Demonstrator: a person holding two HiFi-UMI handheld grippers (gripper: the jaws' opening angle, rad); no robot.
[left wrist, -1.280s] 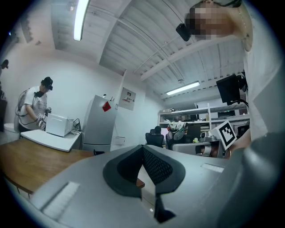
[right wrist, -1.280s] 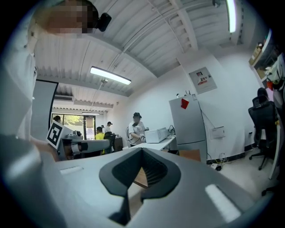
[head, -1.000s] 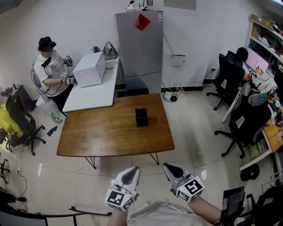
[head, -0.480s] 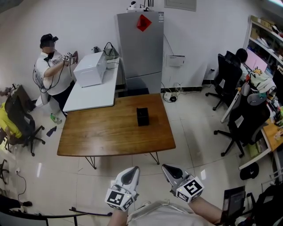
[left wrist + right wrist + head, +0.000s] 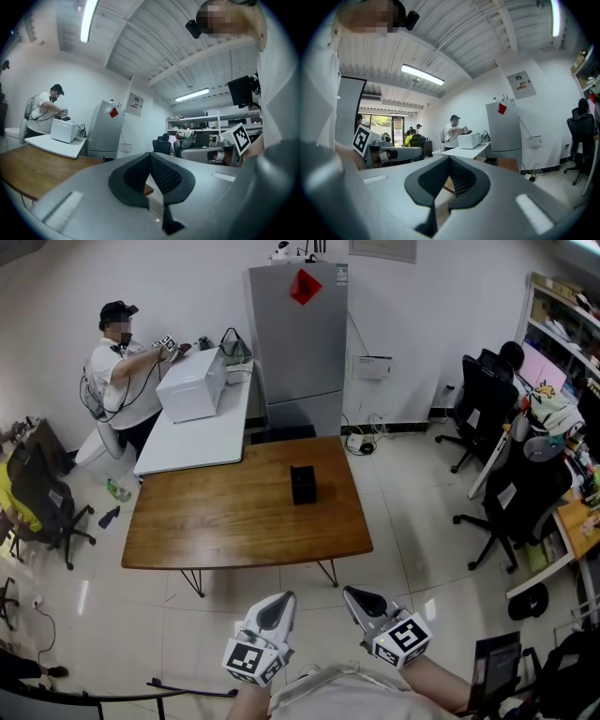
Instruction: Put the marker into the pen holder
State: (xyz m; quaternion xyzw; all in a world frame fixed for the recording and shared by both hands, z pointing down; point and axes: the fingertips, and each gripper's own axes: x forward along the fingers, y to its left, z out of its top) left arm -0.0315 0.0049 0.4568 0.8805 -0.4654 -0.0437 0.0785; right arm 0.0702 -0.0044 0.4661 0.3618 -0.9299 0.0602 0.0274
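The black pen holder (image 5: pixel 302 486) stands upright right of centre on the brown wooden table (image 5: pixel 216 521). No marker shows in any view. My left gripper (image 5: pixel 275 612) and right gripper (image 5: pixel 364 601) hover side by side over the floor, short of the table's near edge and well away from the holder. Both are shut with nothing between the pads. In the left gripper view the fingertips (image 5: pixel 150 157) meet and a strip of the table (image 5: pixel 28 164) shows at left. The right gripper view shows its closed tips (image 5: pixel 449 159) and the pen holder (image 5: pixel 490 161) small beyond them.
A white table (image 5: pixel 197 442) with a white box (image 5: pixel 192 385) adjoins the wooden table's far left corner, where a person (image 5: pixel 122 371) stands. A grey cabinet (image 5: pixel 298 343) is behind. Black office chairs (image 5: pixel 520 498) and desks line the right side.
The person at the back left has stepped towards the white table and reached over the white box. Both grippers have stayed almost still and shut.
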